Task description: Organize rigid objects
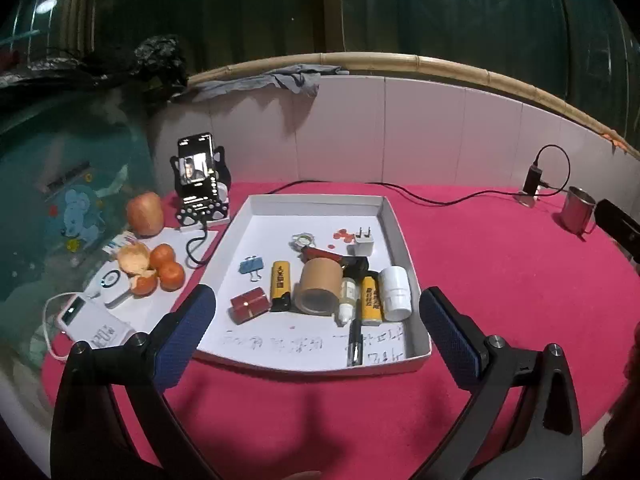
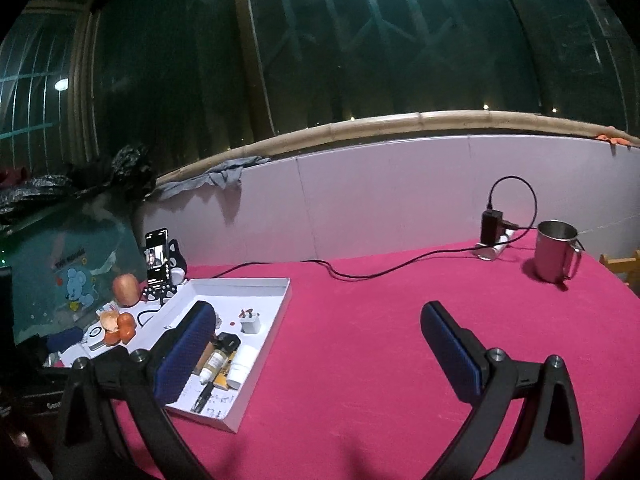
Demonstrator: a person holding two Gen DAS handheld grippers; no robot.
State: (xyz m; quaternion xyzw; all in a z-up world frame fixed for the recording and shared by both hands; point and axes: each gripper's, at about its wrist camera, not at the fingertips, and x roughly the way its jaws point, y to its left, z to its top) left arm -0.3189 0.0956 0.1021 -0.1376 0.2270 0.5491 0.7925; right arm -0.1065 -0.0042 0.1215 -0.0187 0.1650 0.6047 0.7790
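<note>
Both tongs were wide and held nothing. We held our left gripper (image 1: pixel 316 312) low, just before the near edge of the white tray (image 1: pixel 404 236), where the tape roll (image 1: pixel 318 286) and yellow lighter (image 1: pixel 281 280) lay. Our right gripper (image 2: pixel 318 350) hung over the pink cloth (image 2: pixel 380 340) beside the tray (image 2: pixel 260 364).

Black hand-held gripper (image 1: pixel 316 320) frames, blue textured pads (image 1: pixel 186 340), silver screws
</note>
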